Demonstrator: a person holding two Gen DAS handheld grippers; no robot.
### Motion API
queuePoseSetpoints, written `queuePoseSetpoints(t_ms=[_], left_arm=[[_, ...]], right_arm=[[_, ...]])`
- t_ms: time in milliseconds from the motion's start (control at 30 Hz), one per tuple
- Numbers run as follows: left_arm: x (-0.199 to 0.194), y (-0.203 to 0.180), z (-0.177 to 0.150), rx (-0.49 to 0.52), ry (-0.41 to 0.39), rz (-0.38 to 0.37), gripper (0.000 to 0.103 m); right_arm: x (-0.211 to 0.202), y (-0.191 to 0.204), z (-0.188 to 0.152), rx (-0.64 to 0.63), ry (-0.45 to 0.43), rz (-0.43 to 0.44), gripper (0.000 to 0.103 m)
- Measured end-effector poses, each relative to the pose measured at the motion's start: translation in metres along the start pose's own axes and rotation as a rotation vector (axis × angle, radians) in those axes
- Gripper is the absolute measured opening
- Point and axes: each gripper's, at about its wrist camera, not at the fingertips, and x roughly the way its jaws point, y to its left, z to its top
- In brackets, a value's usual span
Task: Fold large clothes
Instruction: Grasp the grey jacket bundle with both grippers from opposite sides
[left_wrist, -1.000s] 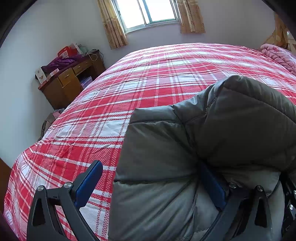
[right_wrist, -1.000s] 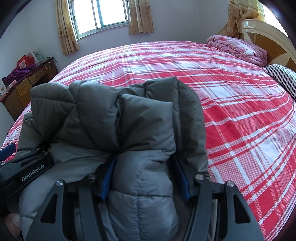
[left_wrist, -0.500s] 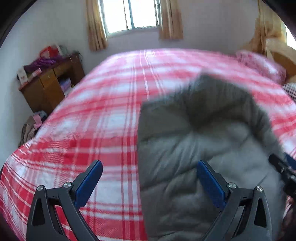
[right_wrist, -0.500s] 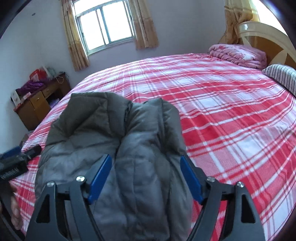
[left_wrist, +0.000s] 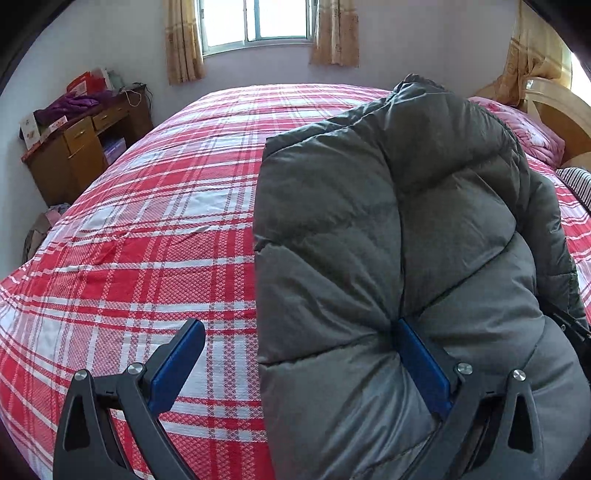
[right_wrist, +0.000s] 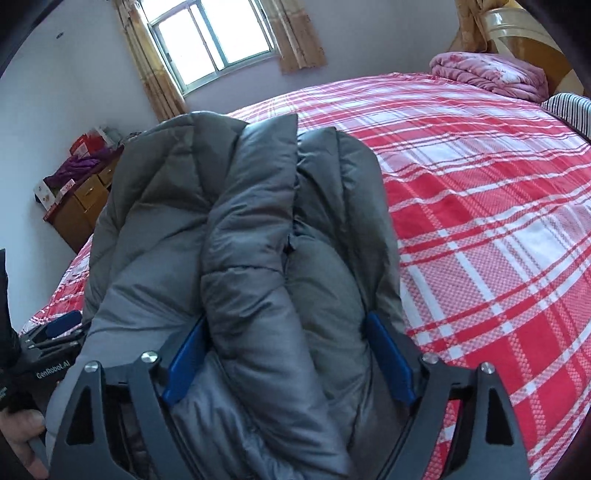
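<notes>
Jacket (right_wrist: 258, 258), bundled at frame centre, looks mostly folded; our right gripper (right_wrist: 288, 362) is opening around it, our left gripper (left_wrist: 299, 369) gapes wide, gripping nothing.

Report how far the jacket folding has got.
Done: the grey puffer jacket is bundled into thick folds on the plaid bed. In hand: the right claw is opening with the folds between its pads; the left claw stands open, one pad against the jacket. Left: let go, pull back.
</notes>
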Motion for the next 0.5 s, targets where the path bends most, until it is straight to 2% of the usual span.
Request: queuePoseSetpoints(t_ms=[100,200,267,333,433,500], left_arm=[[-0.002,-0.007,-0.001,0.018,-0.015,0.021,0.102],[-0.003,-0.01,-0.001,0.022,-0.016,0.028,0.102],[-0.004,-0.011,-0.001,0.024,-0.022,0.028,0.102],[-0.004,-0.01,-0.001,0.021,-0.02,0.026,0.102],[-0.001,-0.012,-0.001,0.018,-0.017,0.02,0.102],[0.0,-0.011,0.0,0.019,-0.018,0.009,0.102]], right_arm=[[-0.001,-0.005,0.0,0.017,0.002,0.045,0.083],[-0.002,-0.003,-0.001,0.012,-0.005,0.037,0.078],[-0.007,0.002,-0.004,-0.008,-0.035,0.027,0.07],[-0.006,0.003,-0.006,-0.017,-0.033,0.019,0.071],[0.002,-0.003,-0.003,0.021,-0.001,0.038,0.083],[0.003,-0.002,-0.001,0.019,0.013,0.047,0.083]])
